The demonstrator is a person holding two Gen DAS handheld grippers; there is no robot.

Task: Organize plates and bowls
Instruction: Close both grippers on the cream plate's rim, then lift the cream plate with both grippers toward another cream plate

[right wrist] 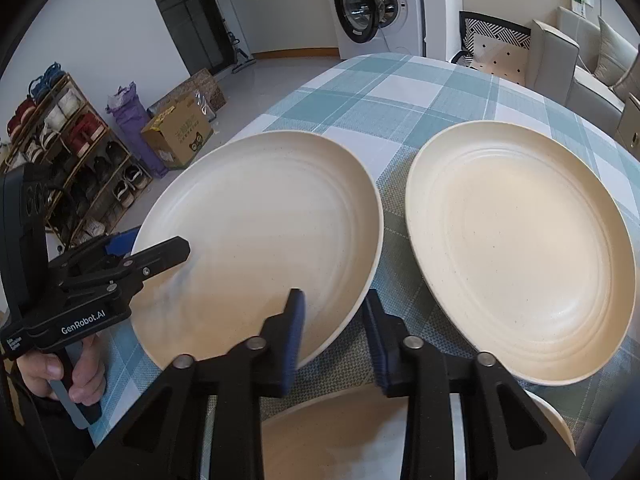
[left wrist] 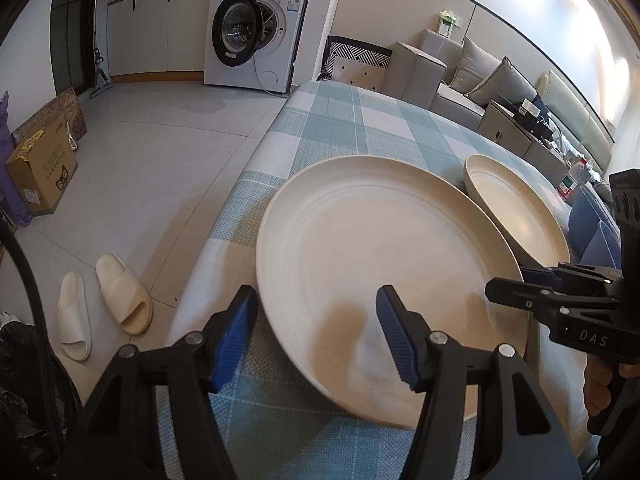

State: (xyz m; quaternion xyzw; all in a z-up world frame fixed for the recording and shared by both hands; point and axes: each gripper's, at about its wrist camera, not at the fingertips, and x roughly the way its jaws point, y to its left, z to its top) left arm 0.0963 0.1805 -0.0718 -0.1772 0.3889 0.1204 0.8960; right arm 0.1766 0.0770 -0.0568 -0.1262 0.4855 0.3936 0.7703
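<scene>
Left wrist view: the left gripper [left wrist: 316,334] straddles the near rim of the large cream plate [left wrist: 384,256] on the checked tablecloth [left wrist: 344,120], jaws apart, pads off it. Right wrist view: the right gripper [right wrist: 334,336] has its jaws narrowed over that plate's right rim; whether the pads press it I cannot tell. A second plate [right wrist: 520,256] lies just beside.

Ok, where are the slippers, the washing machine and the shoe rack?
slippers [left wrist: 105,303]: left wrist view, on the strap of the nearer slipper on the floor.
washing machine [left wrist: 276,36]: left wrist view, on its white front panel.
shoe rack [right wrist: 68,152]: right wrist view, on the middle shelves full of shoes.
</scene>
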